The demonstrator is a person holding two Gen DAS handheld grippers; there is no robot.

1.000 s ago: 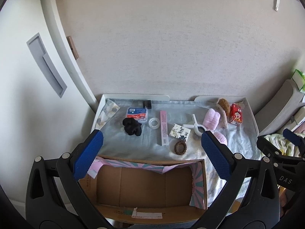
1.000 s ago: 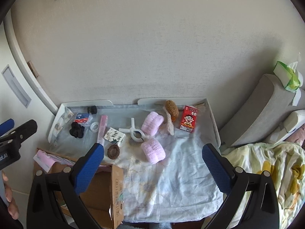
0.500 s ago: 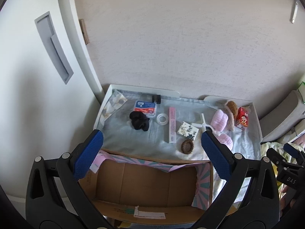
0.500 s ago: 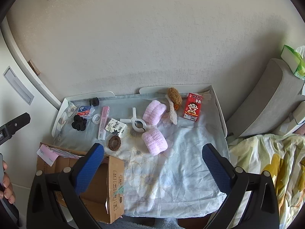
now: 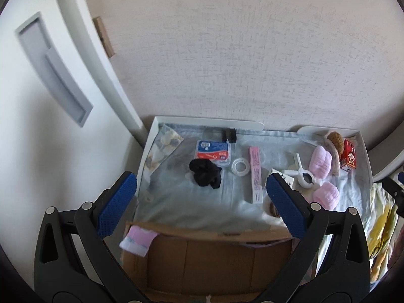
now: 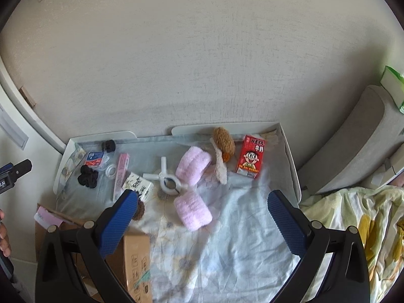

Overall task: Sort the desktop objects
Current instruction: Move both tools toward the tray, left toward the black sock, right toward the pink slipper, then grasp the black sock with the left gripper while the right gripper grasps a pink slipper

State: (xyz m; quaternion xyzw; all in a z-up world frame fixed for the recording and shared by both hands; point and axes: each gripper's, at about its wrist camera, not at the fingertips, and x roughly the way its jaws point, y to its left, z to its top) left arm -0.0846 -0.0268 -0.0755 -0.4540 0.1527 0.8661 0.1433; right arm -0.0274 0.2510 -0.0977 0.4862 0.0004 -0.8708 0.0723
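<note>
Small objects lie on a cloth-covered table tray (image 5: 364,151): a black scrunchie (image 5: 205,172), a blue-and-red packet (image 5: 213,152), a tape roll (image 5: 240,167), a pink box (image 5: 255,174), a white clip (image 5: 304,176), two pink rolls (image 6: 193,162) (image 6: 193,210), a brown hair clip (image 6: 223,142) and a red carton (image 6: 251,160). My left gripper (image 5: 200,205) is open and empty above an open cardboard box (image 5: 217,260). My right gripper (image 6: 202,222) is open and empty over the cloth, near the lower pink roll.
A patterned small box (image 6: 139,185) and a brown scrunchie (image 6: 138,210) lie near the cardboard box's edge. A wall stands behind the tray. A grey cushion (image 6: 358,146) and bedding (image 6: 358,217) lie to the right. A white cabinet (image 5: 50,101) stands on the left.
Both grippers have moved forward and lower toward the table, so the objects look larger. Both stay open and empty. Nothing on the table has moved.
</note>
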